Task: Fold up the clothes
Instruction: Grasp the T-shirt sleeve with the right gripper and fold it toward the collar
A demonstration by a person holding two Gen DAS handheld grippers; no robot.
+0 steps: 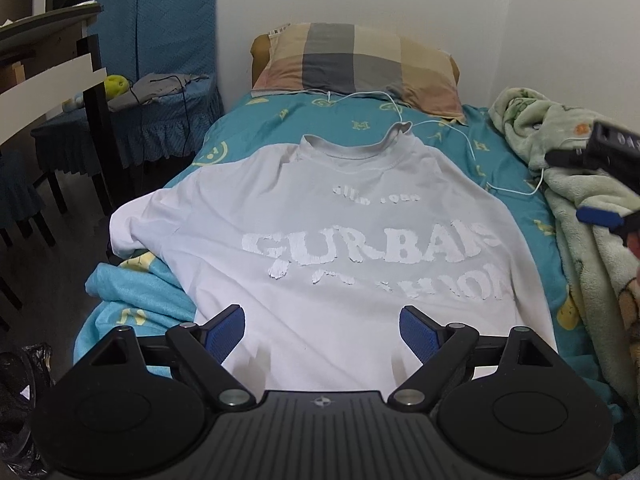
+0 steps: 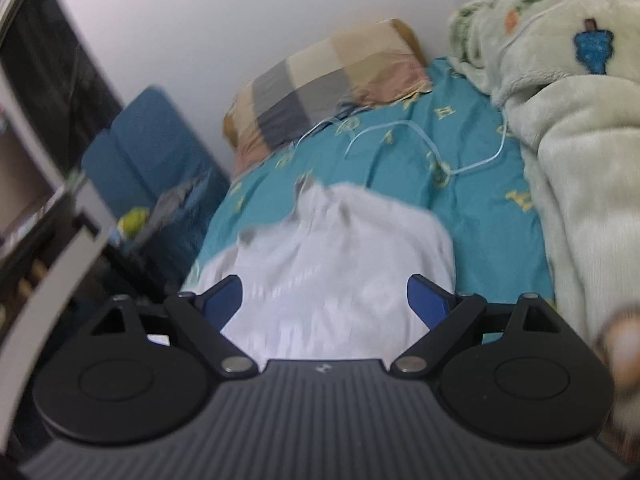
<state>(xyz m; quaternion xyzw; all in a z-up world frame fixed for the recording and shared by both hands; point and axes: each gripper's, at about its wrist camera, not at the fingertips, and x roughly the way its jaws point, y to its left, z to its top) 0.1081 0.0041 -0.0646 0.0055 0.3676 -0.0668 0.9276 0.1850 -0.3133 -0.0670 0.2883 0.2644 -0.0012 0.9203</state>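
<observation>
T-shirt (image 1: 332, 248) lettering legible from left wrist, blurred from right.

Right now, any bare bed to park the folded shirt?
Free strip of teal sheet between the white T-shirt collar and the pillow, though a white cable crosses its right part. Right edge is crowded by the green blanket.
</observation>
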